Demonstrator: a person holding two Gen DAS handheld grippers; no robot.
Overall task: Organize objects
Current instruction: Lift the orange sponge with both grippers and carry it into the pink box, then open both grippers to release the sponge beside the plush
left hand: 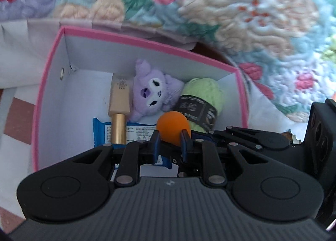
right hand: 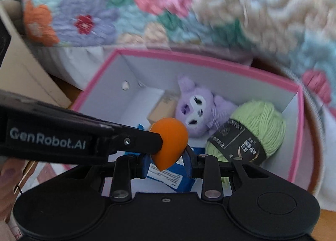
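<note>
My left gripper (left hand: 169,136) is shut on an orange teardrop sponge (left hand: 173,128) and holds it over a pink-rimmed white box (left hand: 147,41). In the box lie a purple plush toy (left hand: 152,92), a green yarn ball (left hand: 201,102), a beige and gold tube (left hand: 119,102) and a blue packet (left hand: 103,134). In the right wrist view the left gripper's finger (right hand: 136,142) comes in from the left, pressing the sponge (right hand: 170,140). My right gripper (right hand: 167,160) sits just under the sponge with its jaws apart, holding nothing. The box (right hand: 210,60), plush (right hand: 197,106) and yarn (right hand: 256,123) show there too.
A flowered fluffy blanket (left hand: 231,10) lies behind the box and also fills the back of the right wrist view (right hand: 147,10). A beige carton (right hand: 25,73) stands at the left. A round tray rim (right hand: 315,157) curves around the box's right side.
</note>
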